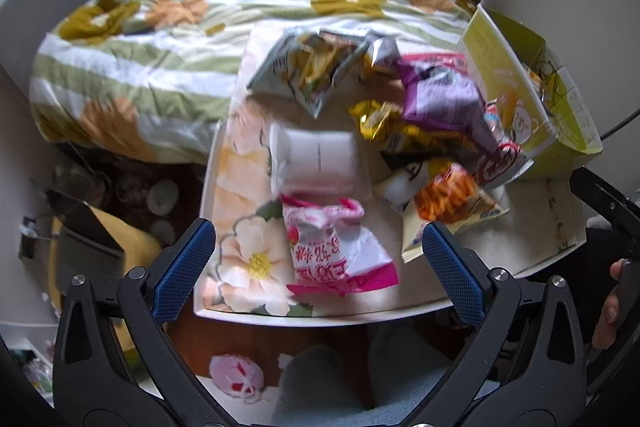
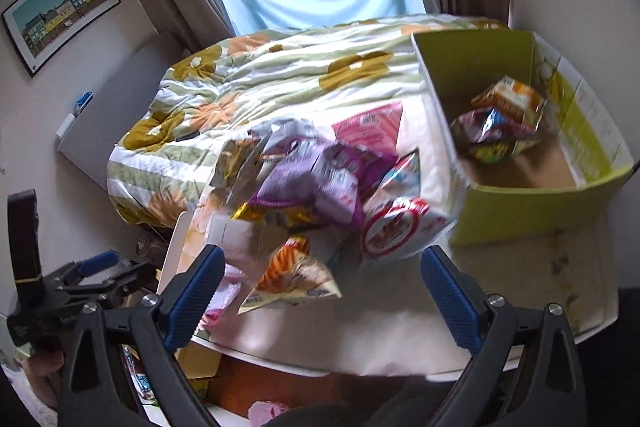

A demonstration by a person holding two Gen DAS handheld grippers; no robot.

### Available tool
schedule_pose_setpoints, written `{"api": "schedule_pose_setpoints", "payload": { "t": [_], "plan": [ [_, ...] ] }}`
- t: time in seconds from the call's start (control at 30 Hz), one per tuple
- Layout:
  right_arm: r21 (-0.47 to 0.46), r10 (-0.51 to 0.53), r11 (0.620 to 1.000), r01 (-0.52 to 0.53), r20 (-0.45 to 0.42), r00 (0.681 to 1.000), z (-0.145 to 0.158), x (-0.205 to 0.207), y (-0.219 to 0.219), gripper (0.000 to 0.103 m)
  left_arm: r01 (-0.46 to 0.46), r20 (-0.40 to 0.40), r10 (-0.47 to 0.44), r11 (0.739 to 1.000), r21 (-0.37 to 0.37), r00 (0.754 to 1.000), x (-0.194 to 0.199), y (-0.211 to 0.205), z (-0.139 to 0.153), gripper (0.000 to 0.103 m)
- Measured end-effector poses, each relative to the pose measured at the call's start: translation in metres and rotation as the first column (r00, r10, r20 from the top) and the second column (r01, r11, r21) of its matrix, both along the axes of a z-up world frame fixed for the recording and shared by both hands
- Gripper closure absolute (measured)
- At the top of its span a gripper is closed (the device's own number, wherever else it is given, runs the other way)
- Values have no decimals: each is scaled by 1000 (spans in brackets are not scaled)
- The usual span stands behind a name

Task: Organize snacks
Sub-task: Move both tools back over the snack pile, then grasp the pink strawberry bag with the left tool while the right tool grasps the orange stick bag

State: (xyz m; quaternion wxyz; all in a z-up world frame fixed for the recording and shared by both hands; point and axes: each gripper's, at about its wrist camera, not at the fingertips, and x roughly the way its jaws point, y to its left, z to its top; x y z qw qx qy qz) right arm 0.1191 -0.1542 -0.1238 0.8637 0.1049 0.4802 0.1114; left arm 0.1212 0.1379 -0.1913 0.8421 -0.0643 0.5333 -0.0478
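Observation:
Several snack packets lie in a heap on a small white table [image 1: 552,227]. A pink packet [image 1: 340,247] lies nearest, with a white packet [image 1: 320,159], an orange packet [image 1: 452,199] and a purple packet [image 1: 444,95] behind. My left gripper [image 1: 318,263] is open and empty, over the table's near edge above the pink packet. My right gripper [image 2: 320,287] is open and empty, just short of the orange packet [image 2: 292,279]. A green cardboard box [image 2: 520,211] at the right holds two packets [image 2: 500,123]. The purple packet [image 2: 312,183] tops the heap.
A bed with a flowered quilt [image 1: 160,39] stands behind the table. The box also shows in the left wrist view [image 1: 520,83]. The left gripper [image 2: 80,279] shows at the right wrist view's left edge. Clutter covers the floor [image 1: 100,227] to the left.

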Motion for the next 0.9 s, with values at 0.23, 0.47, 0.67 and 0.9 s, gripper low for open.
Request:
{"api": "schedule_pose_setpoints", "payload": {
  "t": [0.23,0.47,0.67,0.9],
  "plan": [
    [-24,-25,999,23,-80,996,-36,8,26,5,-7,-93,0,997,-79,996,11,8,-54,1],
    [-41,2,999,-9,-155,988,-66,30,44,5,-41,-147,21,990,-134,989,27,3,-88,8],
    [-47,27,998,-36,-197,980,-87,43,53,5,-15,-186,-3,995,-97,983,31,-14,-108,22],
    [-43,65,996,-79,-253,965,-113,47,56,14,46,-186,-50,999,-29,981,24,-35,-118,30]
  ]
}}
